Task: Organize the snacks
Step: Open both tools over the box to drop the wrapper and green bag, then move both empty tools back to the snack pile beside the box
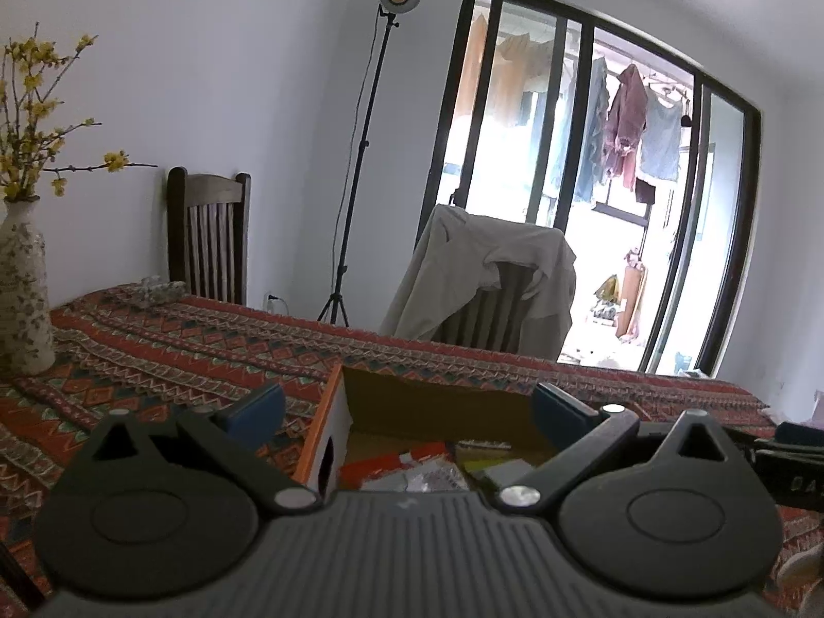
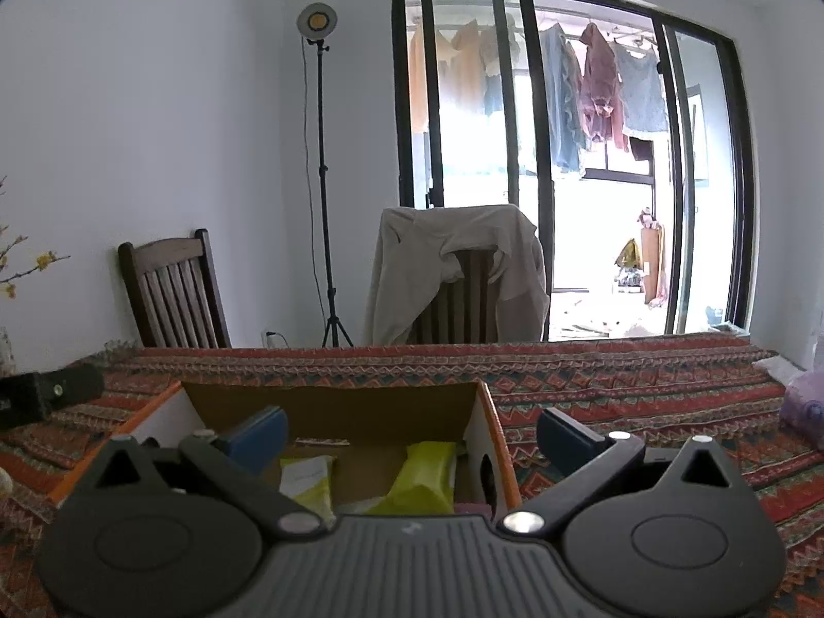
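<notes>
Inside cardboard box (image 2: 335, 404): yellow snack packets (image 2: 425, 479).

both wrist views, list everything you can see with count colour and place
cardboard box: 1, brown with orange rim, on the table, open
snack packets: several, yellow-green and red, inside the box
tablecloth: 1, red patterned, over the table
vase: 1, pale floral, yellow blossom twigs, table's left end
chairs: 2, dark wood, behind the table; one draped with a beige garment
light stand: 1, black, by the wall
laundry: several, outside the glass door
left gripper: open, over the box
right gripper: open, over the box
</notes>
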